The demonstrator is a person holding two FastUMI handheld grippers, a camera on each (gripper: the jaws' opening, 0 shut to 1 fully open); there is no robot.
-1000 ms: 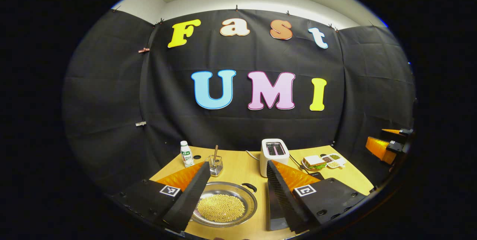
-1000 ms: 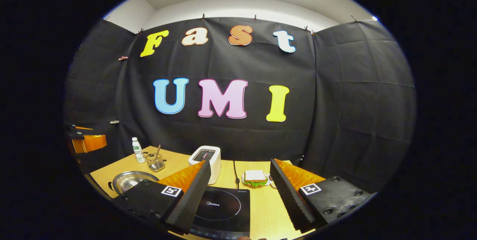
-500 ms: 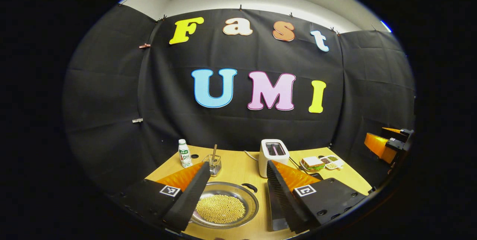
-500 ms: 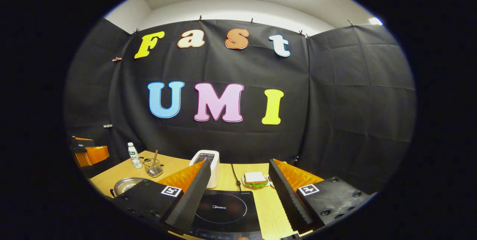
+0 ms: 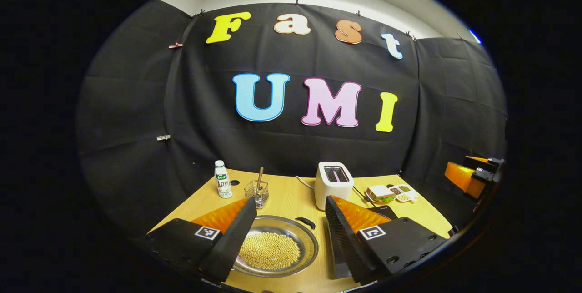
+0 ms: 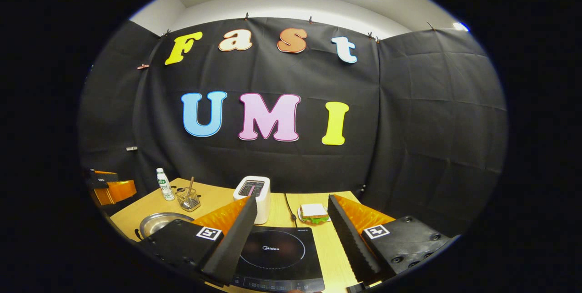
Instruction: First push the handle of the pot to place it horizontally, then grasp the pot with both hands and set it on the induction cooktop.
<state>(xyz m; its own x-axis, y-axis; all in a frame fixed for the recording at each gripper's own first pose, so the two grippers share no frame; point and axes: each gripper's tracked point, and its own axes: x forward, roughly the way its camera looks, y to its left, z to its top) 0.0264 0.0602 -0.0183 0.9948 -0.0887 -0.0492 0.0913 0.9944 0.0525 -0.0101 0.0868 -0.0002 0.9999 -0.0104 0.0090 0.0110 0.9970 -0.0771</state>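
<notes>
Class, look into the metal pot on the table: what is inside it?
The pot holds a layer of small yellow beans across its bottom. The left gripper finger covers its left edge, so that part stays unseen.

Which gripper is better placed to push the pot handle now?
Probably the left. The pot and its handle lie between its open jaws, while the right gripper hangs over the induction cooktop.

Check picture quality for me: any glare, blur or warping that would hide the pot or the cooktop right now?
Left gripper view: sharp; the pot reads clearly with soft reflections on its rim, its near left edge behind the left gripper. Right gripper view: the induction cooktop is crisp, no strong glare. Both views bow the wall and darken toward the edges.
</notes>
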